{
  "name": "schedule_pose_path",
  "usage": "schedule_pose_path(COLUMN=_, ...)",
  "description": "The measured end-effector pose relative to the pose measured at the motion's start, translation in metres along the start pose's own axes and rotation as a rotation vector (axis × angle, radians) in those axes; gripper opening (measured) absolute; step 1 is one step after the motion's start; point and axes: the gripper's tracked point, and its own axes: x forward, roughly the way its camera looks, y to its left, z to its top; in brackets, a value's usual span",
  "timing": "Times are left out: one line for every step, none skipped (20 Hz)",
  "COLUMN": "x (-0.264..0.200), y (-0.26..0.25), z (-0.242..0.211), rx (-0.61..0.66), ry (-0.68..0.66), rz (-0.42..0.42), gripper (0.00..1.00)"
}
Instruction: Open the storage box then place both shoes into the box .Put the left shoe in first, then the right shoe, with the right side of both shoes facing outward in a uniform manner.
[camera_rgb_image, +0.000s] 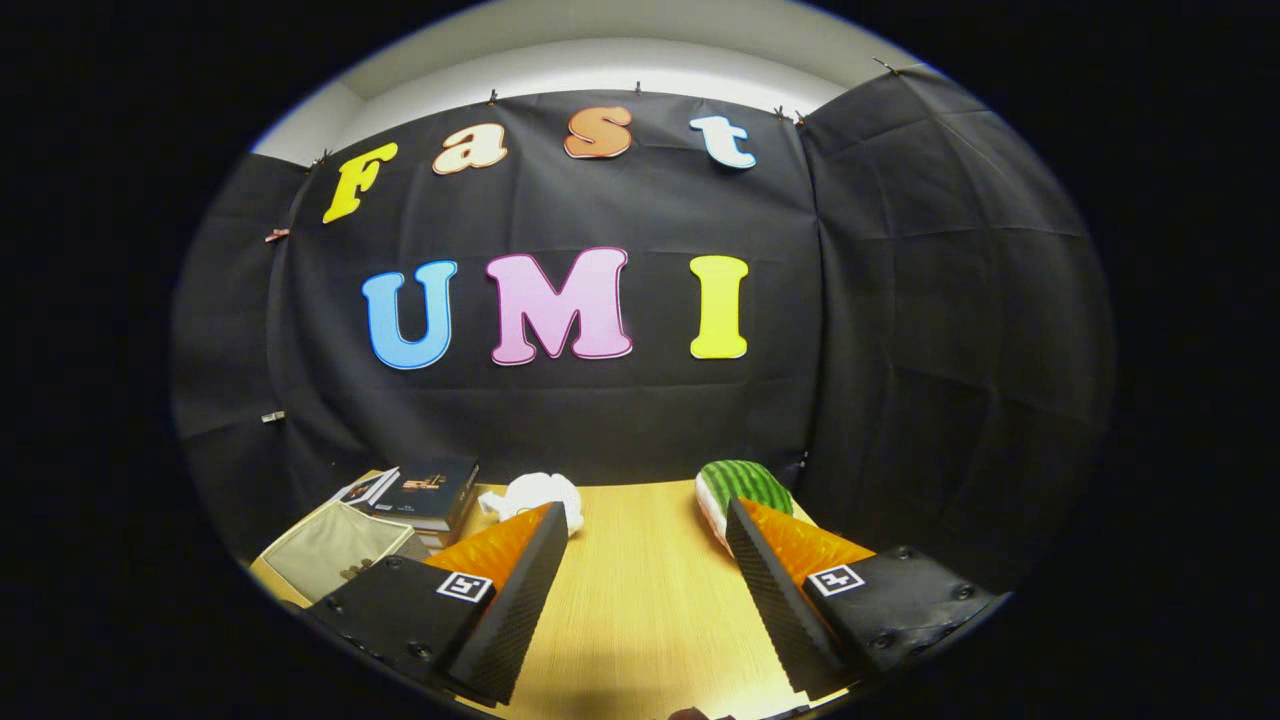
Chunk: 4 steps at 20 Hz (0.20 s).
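My gripper (645, 520) hangs open above a wooden table (640, 590), with bare tabletop between its two fingers. Beyond the left finger lies a white soft object (540, 495) at the table's back edge; I cannot tell if it is a shoe. Just past the right finger sits a watermelon-patterned object (745, 490), green striped on top with a white and red rim. No storage box is recognisable among these things.
A stack of books (425, 495) lies at the table's far left, with an open beige-lined case or folder (335, 550) in front of it. Black cloth walls close the booth behind and to the right of the table.
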Motion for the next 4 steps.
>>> schedule_pose_path(x=-0.0006, y=0.0006, z=0.0026, rx=0.01, ry=-0.006, rz=0.002, gripper=0.98)
schedule_pose_path(x=-0.001, y=0.0017, z=0.0048, rx=0.015, ry=-0.016, rz=0.004, gripper=0.98)
schedule_pose_path(x=-0.0017, y=0.0029, z=0.0052, rx=0.013, ry=-0.021, rz=0.007, gripper=0.98)
schedule_pose_path(x=-0.0028, y=0.0051, z=0.0055, rx=0.008, ry=-0.027, rz=0.011, gripper=0.98)
